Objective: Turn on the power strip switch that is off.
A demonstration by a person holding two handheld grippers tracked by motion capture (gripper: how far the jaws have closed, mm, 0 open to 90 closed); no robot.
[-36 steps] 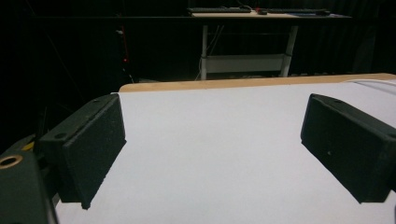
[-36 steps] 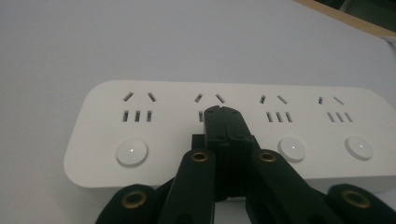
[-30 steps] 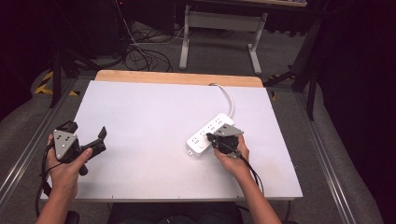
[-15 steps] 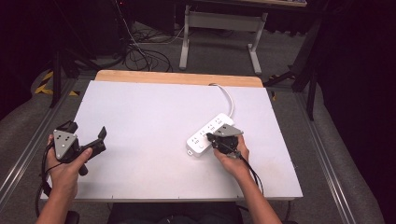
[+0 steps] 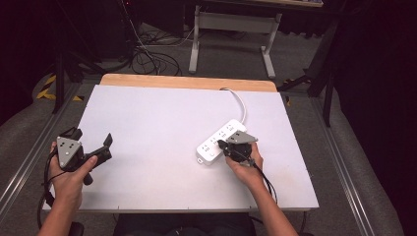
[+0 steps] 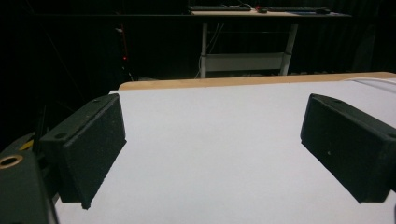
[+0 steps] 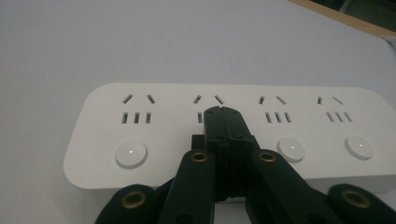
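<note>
White laminate table (image 5: 162, 128), wooden strip along its far edge; grey floor around it, dark room behind, a metal-legged bench (image 5: 231, 29) at 12 o'clock and loose cables (image 5: 147, 54) on the floor at 11 o'clock.

Against the frames from a second and half a second back: no change noted. Both hands, both grippers and the power strip sit in the same places.

White power strip (image 5: 221, 141) lies flat on the table at about 3 o'clock from table centre, long axis running diagonally from 7 to 1 o'clock. Its white cord (image 5: 239, 101) curves off the far end toward the table's back edge. In the right gripper view the power strip (image 7: 233, 130) shows four socket groups, each with a round white button along the near edge.

Right gripper (image 5: 227, 146), held in the right hand (image 5: 246, 164), sits at the near side of the strip. Jaws together, nothing between them; in the right gripper view the closed tip (image 7: 223, 122) lies over the strip's top face at the second socket group from the left. Contact looks likely, but I cannot tell for certain.

Left gripper (image 5: 93, 142), in the left hand (image 5: 69, 172), is at 8 o'clock near the table's left edge, well apart from the strip. Jaws wide apart, holding nothing; the left gripper view (image 6: 210, 154) has bare table between them.
</note>
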